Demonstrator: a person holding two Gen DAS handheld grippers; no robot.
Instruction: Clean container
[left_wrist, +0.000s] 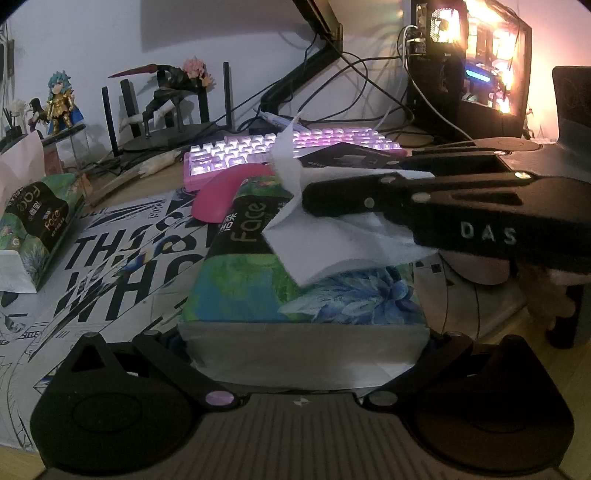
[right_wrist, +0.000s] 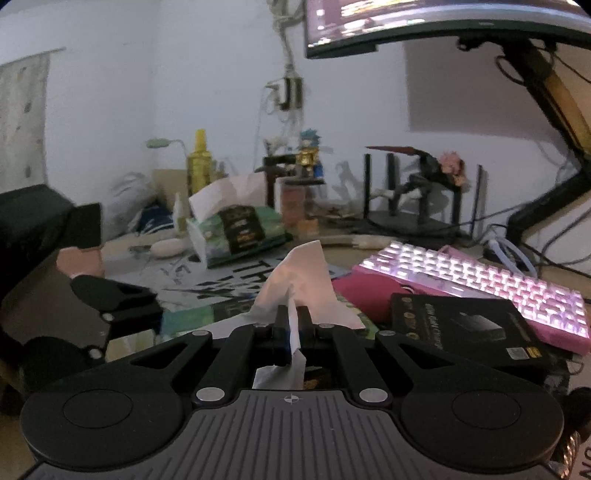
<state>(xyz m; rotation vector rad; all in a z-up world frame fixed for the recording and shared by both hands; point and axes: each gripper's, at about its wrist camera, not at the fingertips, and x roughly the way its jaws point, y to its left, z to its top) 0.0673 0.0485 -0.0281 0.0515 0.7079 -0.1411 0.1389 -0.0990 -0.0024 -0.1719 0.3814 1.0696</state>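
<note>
The tissue pack lies flat on the table, on a printed mat with bold black lettering. It is a soft rectangular pack in a wrapper printed with green, teal and blue flowers, with a black band across its top bearing the word "Face". Its near end shows a plain grey-white face. A white tissue stands up out of the slot in its top, creased and partly pulled out, its peak tilted towards the far side and a wider fold spreading over the pack's right half.
</note>
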